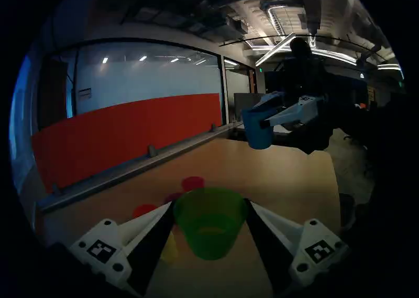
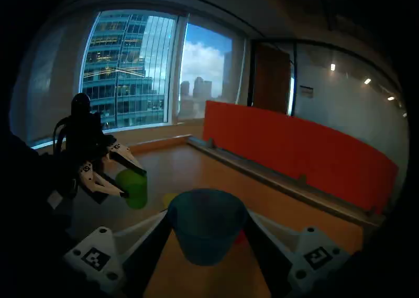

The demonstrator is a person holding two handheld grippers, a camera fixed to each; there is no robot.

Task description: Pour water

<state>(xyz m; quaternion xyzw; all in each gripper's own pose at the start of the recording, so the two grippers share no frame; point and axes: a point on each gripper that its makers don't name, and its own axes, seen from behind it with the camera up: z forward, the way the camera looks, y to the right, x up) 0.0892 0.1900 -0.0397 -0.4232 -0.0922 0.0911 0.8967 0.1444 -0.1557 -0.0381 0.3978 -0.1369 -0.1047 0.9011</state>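
- Left gripper view: the left tongs (image 1: 208,208) clamp a translucent green cup (image 1: 209,235), plastic, tapered and upright, with both white fingers pressing its sides.
- Beneath it lies a smooth wooden bench (image 1: 283,177) carrying 2 round red cups (image 1: 193,183) and a yellow cup (image 1: 170,248) partly hidden by one finger.
- Farther off, the right tongs (image 1: 264,121) grip a blue cup (image 1: 257,133) above the bench.
- Right gripper view: the blue cup is tapered and matte, squeezed between both fingers; the green cup hangs well apart from it.
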